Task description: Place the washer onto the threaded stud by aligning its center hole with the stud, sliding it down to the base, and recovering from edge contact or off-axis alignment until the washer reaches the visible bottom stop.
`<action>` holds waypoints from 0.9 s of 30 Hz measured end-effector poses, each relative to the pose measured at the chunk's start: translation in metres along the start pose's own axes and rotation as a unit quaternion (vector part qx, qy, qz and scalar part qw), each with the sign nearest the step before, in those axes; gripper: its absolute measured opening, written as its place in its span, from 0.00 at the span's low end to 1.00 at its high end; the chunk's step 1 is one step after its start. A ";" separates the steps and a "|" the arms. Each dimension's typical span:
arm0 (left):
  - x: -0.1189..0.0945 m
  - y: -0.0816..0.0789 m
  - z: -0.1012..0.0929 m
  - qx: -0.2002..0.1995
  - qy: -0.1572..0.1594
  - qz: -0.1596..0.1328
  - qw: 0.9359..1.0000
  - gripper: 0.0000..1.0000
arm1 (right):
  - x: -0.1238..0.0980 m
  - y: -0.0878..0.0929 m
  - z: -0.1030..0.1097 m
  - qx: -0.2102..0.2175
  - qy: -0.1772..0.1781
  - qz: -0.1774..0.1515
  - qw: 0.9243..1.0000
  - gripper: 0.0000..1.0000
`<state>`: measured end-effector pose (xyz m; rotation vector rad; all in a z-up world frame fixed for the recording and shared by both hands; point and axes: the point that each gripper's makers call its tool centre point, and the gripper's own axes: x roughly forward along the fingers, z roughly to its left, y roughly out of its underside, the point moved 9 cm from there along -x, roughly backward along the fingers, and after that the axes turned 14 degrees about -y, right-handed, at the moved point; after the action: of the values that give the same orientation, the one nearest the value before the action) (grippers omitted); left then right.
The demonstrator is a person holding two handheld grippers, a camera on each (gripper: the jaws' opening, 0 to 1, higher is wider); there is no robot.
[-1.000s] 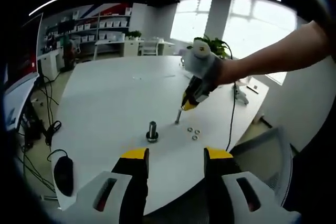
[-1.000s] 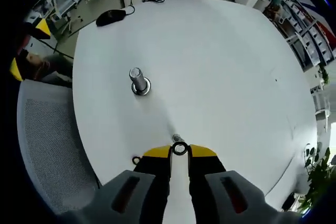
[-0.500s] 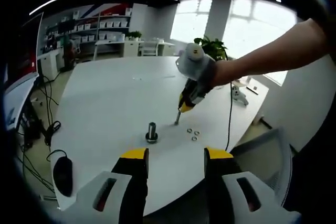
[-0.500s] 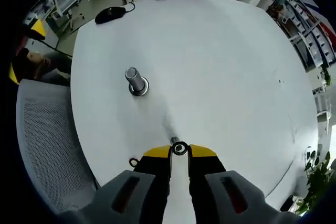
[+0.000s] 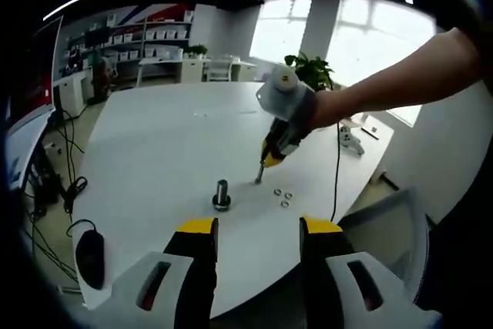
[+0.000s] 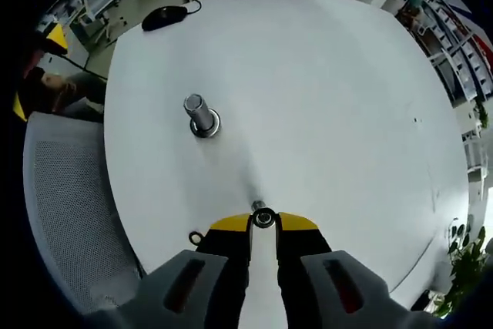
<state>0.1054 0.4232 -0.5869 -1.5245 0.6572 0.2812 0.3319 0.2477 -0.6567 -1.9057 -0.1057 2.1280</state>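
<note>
One washer (image 6: 263,218) pinched edge-on between my right gripper (image 6: 263,223) tips, lifted off table (image 6: 323,98). Stud (image 6: 199,113) ahead-left, well apart. Left gripper (image 5: 256,230) released, idle. Transport step; next I centre hole over stud.

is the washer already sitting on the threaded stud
No, the washer is pinched between the right gripper tips above the table, well apart from the threaded stud.
</note>
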 end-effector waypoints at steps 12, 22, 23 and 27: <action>0.001 0.002 0.000 -0.005 0.000 0.004 1.000 0.41 | 0.014 0.000 -0.003 0.005 -0.011 0.012 1.000 0.14; 0.001 0.004 0.000 -0.005 -0.001 0.008 1.000 0.41 | 0.027 0.005 -0.007 0.014 -0.020 0.025 0.999 0.14; 0.001 0.005 0.000 -0.005 -0.001 0.008 1.000 0.41 | 0.028 0.006 -0.007 0.014 -0.021 0.028 0.999 0.14; 0.001 0.005 -0.001 -0.007 -0.002 0.009 1.000 0.41 | 0.033 0.008 -0.008 0.020 -0.024 0.031 0.999 0.14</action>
<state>0.1032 0.4220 -0.5913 -1.5309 0.6668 0.3028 0.3359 0.2472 -0.6918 -1.8594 -0.0149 2.2000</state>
